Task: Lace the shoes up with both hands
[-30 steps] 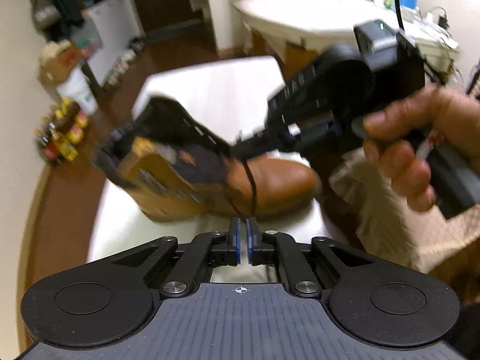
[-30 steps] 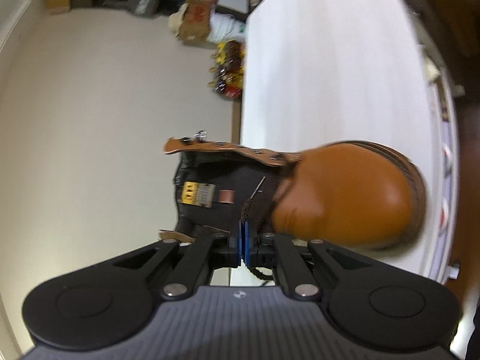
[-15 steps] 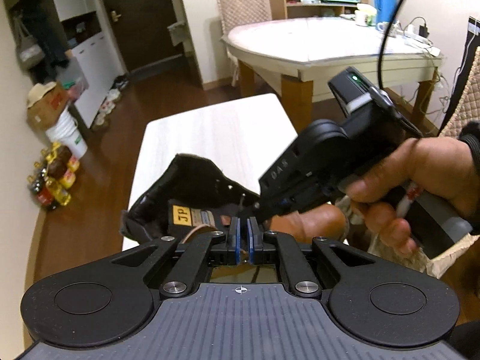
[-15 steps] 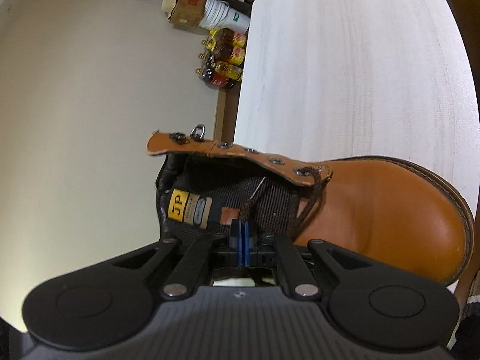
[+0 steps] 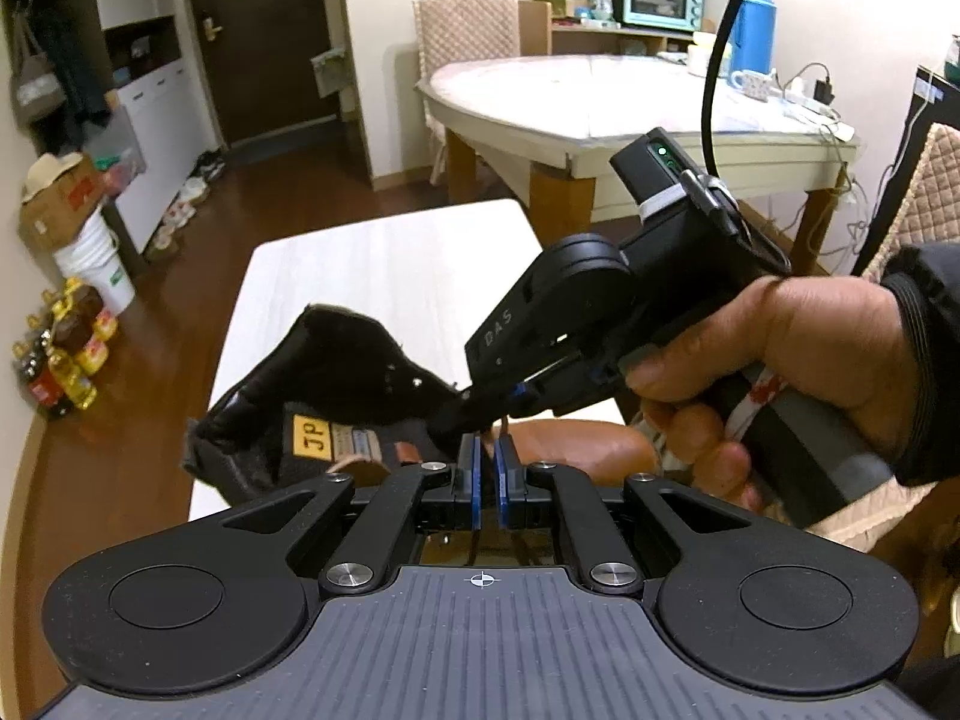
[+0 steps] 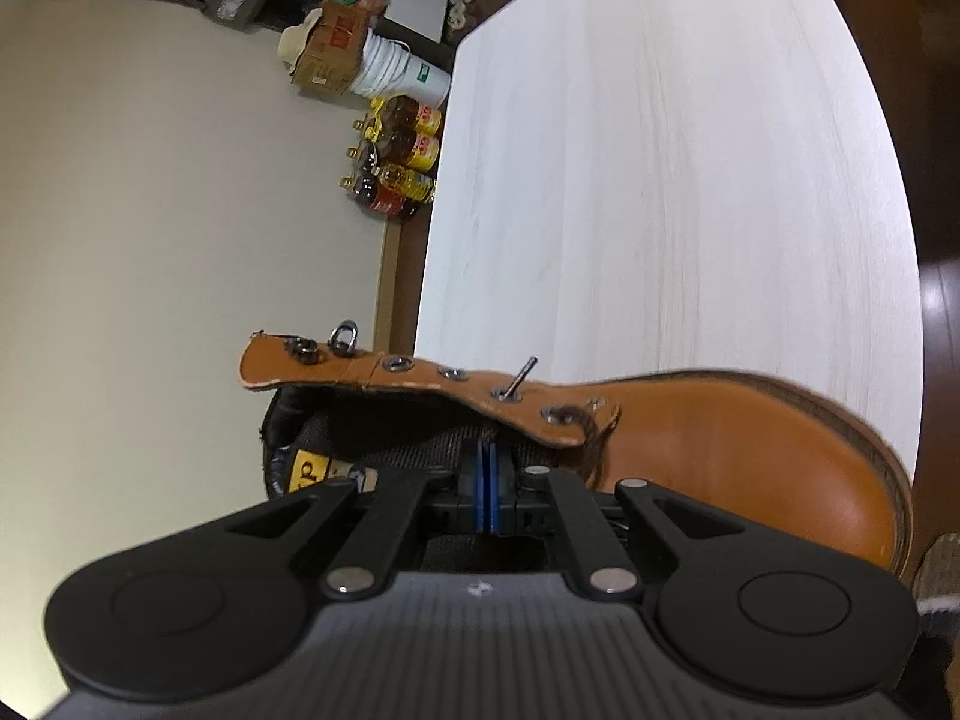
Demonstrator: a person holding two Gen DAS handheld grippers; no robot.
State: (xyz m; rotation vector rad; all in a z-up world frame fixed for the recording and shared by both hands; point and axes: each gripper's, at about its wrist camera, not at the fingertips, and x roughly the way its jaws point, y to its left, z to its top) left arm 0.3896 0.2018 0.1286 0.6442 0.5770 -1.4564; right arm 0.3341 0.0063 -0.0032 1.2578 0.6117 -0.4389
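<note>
So there's a tan leather boot [image 6: 720, 450] lying on its side on the white bench [image 6: 660, 180], toe near the bench's edge and the open top facing the cameras. The black lining and the yellow tongue label [image 5: 312, 435] show in the left wrist view.

The right hand-held gripper [image 6: 487, 489] is clenched, blue pads pressed together right under the eyelet flap [image 6: 420, 378]. A thin lace tip [image 6: 521, 378] pokes out through the second eyelet up from the toe, and a bit of dark lace [image 6: 591, 438] runs through the lowest eyelet. Can't tell whether the pads actually pinch the lace, since the flap hides that spot.

The left hand-held gripper [image 5: 487, 477] has its pads nearly together with a narrow gap between them, just over the boot's opening. Something thin and brownish sits at the tips, but I can't tell if it's gripped.

From the left view, a person's hand [image 5: 798, 360] holds the right hand-held gripper by the handle, its nose dipped into the boot.
</note>
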